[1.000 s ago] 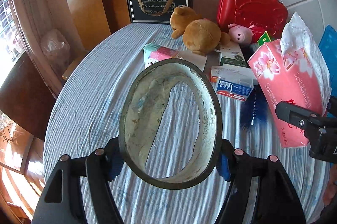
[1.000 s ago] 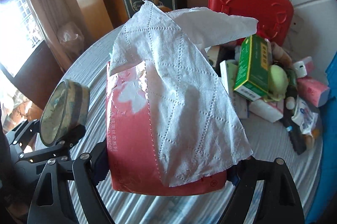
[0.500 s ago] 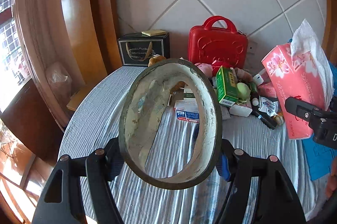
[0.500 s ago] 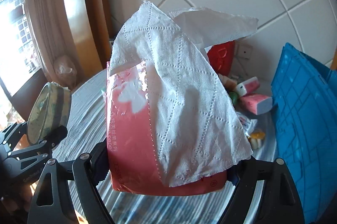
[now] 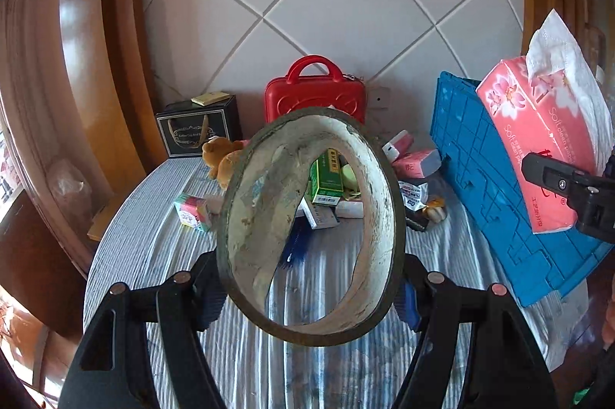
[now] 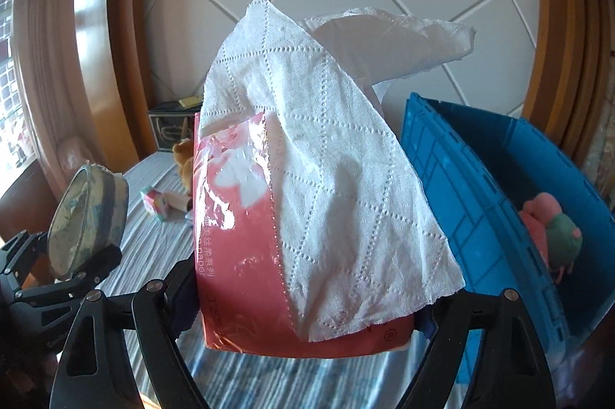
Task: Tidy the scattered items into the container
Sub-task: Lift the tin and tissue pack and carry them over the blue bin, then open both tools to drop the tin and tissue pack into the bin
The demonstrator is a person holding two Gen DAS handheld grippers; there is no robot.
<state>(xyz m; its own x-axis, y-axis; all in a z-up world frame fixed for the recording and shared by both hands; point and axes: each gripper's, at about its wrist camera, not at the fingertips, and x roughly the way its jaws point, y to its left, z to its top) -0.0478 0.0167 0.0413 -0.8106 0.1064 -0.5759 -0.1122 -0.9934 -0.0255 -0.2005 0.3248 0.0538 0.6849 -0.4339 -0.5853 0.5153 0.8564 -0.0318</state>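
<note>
— Left wrist view: left gripper (image 5: 309, 288) clamped on a worn tape roll (image 5: 307, 228), pads pressing both sides, roll held up off the striped surface (image 5: 153, 247).
— And at two o'clock?
— Right gripper (image 5: 569, 193) closed wide on a pink tissue pack (image 5: 538, 124), white sheet sticking out on top, just in front of the blue container (image 5: 492, 178).
— Anything visible inside the container?
— From the right wrist, only a pink and green plush toy (image 6: 549, 228) at three o'clock against the inner wall.
— Leftover clutter?
— Still scattered at twelve o'clock: green box (image 5: 326, 178), brown teddy (image 5: 221, 157), small pink packets (image 5: 415, 163). Behind, red case (image 5: 313, 93) and black gift bag (image 5: 198, 130) by the tiled wall.
</note>
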